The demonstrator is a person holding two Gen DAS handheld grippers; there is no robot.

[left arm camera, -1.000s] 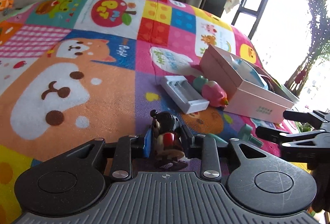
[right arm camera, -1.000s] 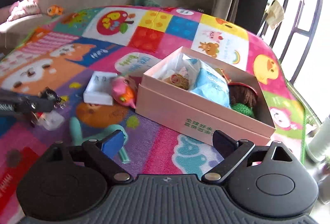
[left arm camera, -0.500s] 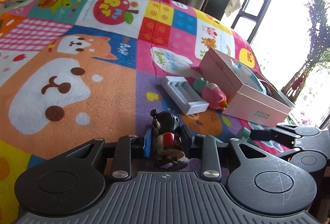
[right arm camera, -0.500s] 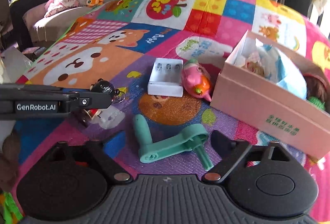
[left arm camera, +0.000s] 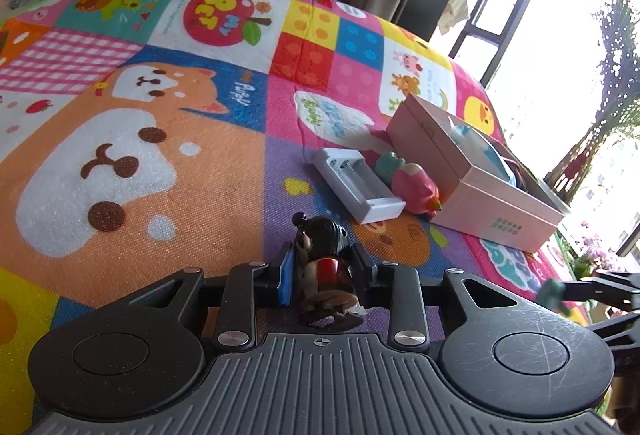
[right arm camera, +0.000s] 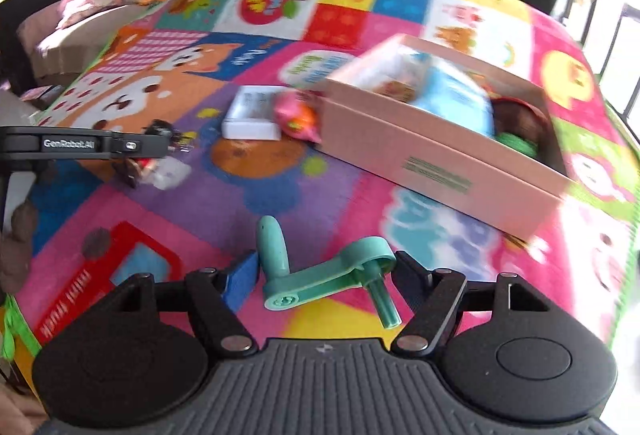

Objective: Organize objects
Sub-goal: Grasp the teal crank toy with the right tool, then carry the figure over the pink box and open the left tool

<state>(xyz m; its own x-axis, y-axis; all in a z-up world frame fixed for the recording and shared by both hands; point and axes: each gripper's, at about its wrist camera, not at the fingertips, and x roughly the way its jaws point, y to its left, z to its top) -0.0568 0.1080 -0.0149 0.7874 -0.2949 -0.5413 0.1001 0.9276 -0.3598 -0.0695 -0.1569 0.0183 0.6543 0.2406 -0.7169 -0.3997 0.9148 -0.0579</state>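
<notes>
Box [right arm camera: 440, 163] part-filled; left hand-held gripper [left arm camera: 322, 271] clamps the figurine [left arm camera: 326, 267], right hand-held gripper [right arm camera: 326, 275] holds the crank [right arm camera: 324, 281], while charger [left arm camera: 358, 185] and pink toy [left arm camera: 416, 189] wait on the mat [left arm camera: 160, 155].

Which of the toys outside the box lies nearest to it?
The pink bird toy, right beside the box. The white battery holder lies beyond the bird; the figurine and green crank are in the jaws.

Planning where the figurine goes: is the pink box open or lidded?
Open. The pink box has no lid on top; a blue packet and other items show inside it.
</notes>
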